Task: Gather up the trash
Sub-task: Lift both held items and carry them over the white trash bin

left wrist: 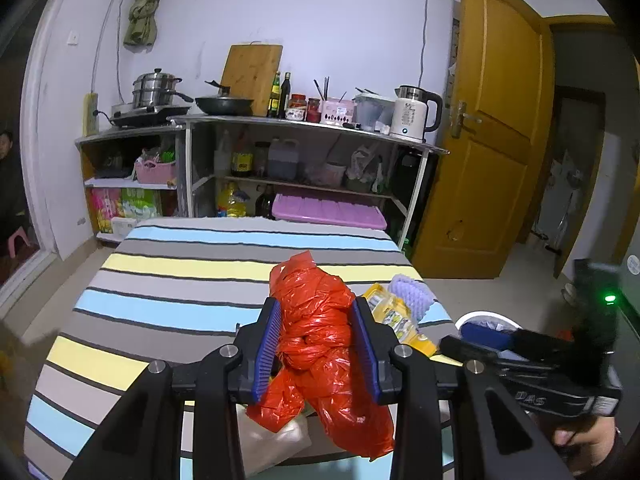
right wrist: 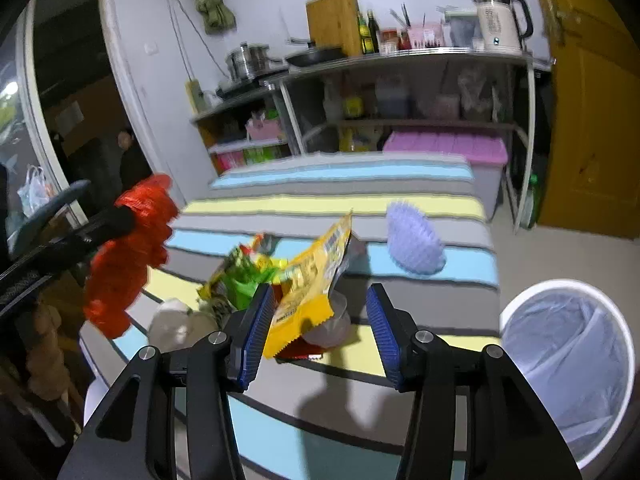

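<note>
Two grippers: left gripper [left wrist: 316,348] clamped on crumpled red plastic bag [left wrist: 320,344], light, soft, slippery, pinched mid-bundle above striped table [left wrist: 168,272]; right gripper [right wrist: 320,332] spread wide near stiff, crinkly yellow foil wrapper [right wrist: 308,292].

Evenly lit indoor room under cool light; left wrist view sharp, right wrist view smeared by motion blur; heavy fisheye bending and dark vignetted corners.

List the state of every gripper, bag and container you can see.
left gripper: shut on the red plastic bag, lifted.
right gripper: open, holding nothing.
yellow snack wrapper: torn open, lying on the striped table.
white trash bin: lined, open.
</note>
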`<state>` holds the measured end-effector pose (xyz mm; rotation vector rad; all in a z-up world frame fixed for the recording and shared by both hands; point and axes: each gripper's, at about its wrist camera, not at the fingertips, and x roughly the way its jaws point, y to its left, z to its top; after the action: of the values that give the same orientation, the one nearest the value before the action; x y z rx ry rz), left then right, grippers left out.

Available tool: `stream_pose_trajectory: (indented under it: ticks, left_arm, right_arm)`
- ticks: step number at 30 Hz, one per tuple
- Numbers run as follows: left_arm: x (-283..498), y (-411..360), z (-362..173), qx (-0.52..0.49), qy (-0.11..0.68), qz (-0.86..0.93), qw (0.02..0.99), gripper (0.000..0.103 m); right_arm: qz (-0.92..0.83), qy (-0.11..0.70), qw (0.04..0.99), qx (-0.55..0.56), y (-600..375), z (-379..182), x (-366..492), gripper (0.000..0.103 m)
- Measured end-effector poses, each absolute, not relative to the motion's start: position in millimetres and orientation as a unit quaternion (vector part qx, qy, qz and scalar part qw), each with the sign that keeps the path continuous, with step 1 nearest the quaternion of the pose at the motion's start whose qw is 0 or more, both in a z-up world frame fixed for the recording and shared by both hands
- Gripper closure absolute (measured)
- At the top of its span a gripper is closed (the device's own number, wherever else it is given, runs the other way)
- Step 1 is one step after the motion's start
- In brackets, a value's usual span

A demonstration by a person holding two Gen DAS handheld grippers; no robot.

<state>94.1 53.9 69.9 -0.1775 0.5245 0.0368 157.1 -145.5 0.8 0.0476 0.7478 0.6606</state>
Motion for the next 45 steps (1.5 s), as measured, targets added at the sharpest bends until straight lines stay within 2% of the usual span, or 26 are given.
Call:
stream_pose_trajectory:
  ticks: [2,3,4,5,6,11,15,32,45]
  left_arm:
    - [94.9,58.4,66.1,-0.09,0.262,0.019,0.961,0.067]
    - [96.4,60.1,64.4,-0.09,0.264,0.021,0.96,0.067]
    - [97.6,62.1,61.9,-0.091,0.266,0.022,0.959,0.067]
    - [98.6,64.7,59.2,-0.092,0.269,0.022,0.959,0.067]
    - [99.7,66.7,56.8,-0.094,0.271,0.023,0.958,0.067]
    - [105.6,71.5,51.1,-0.099,0.276,0.025,0.956,0.067]
    - [108.8,70.5,50.6,-0.098,0.277,0.023,0.956,0.067]
    - [117.9,21.4,76.0,-0.069,0.262,-0.019,0.962,0.067]
    - [156.9,-75.9,69.7,-0.054,0.272,-0.128,0.952,0.067]
  right_arm:
    - [0.315,0.376,0.871,0.026,-142.0,-8.3,164.4,0.054]
    - [0.315,0.383,0.868,0.028,-138.7,-12.9,167.8,0.058]
    - [0.315,0.386,0.867,0.027,-137.2,-14.8,170.0,0.064]
    - [0.315,0.388,0.866,0.022,-134.3,-16.9,171.7,0.08]
    - [0.316,0.39,0.865,0.016,-131.3,-18.6,172.6,0.085]
    - [0.313,0.379,0.871,0.0,-126.3,-16.5,172.4,0.098]
    - [0.316,0.364,0.876,-0.005,-126.5,-7.5,167.0,0.102]
    - [0.288,0.282,0.914,0.041,-190.2,54.7,146.3,0.102]
    - [0.193,0.301,0.93,0.083,-283.2,33.8,142.7,0.102]
